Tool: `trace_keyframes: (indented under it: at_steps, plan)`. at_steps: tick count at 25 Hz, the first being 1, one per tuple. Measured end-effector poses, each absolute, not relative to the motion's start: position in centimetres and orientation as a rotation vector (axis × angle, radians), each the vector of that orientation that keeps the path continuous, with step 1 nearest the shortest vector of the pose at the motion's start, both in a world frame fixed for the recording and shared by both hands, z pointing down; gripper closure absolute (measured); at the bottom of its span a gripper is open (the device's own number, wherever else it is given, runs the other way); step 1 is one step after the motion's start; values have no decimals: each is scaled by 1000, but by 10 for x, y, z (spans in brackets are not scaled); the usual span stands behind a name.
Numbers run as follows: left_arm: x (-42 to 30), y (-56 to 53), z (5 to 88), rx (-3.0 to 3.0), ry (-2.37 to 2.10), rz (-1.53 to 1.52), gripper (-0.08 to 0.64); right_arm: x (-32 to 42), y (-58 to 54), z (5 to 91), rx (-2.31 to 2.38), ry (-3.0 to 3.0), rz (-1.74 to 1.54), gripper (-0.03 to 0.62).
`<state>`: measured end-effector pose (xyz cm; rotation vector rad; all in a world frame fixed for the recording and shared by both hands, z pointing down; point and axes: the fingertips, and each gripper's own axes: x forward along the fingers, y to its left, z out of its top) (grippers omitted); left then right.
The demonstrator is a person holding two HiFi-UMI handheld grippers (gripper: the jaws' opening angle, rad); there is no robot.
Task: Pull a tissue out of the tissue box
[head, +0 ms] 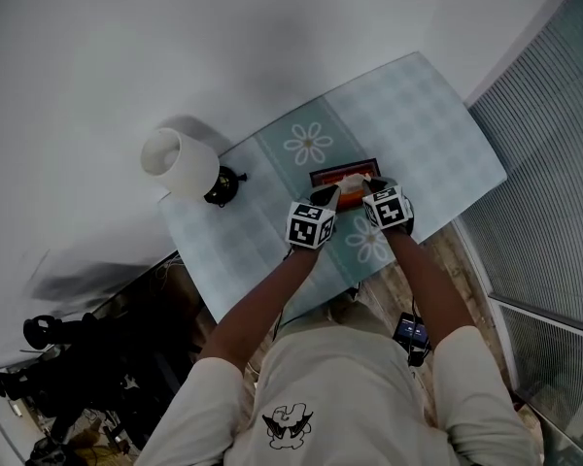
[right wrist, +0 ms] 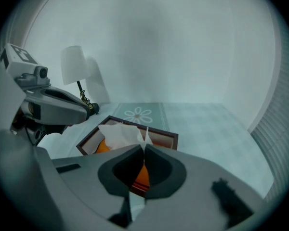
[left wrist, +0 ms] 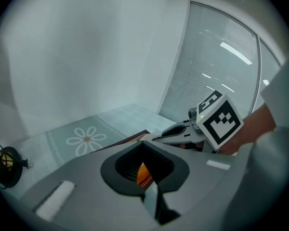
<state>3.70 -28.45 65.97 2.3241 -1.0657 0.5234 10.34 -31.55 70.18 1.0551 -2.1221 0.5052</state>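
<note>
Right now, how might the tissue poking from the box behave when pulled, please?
The tissue looks thin and crumpled, so it is probably floppy and very light. Pinched by the right hand-held gripper, it could tear if jerked.

This looks like a room in a home. A counter [head: 471, 168] under a pale checked cloth [head: 418, 105] printed with daisies stands against a plain white wall [head: 223, 37]. A white-shaded table lamp [head: 178, 163] sits at the counter's left end, and slatted window blinds [head: 554, 163] run past its right end.
</note>
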Motion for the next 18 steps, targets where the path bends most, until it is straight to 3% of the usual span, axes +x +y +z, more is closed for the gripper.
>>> trace_keyframes:
  at_steps: [18]
  plan:
    - [23, -259, 621, 2419, -1069, 503, 554, 109, -272, 635, 1179, -2233, 484, 578]
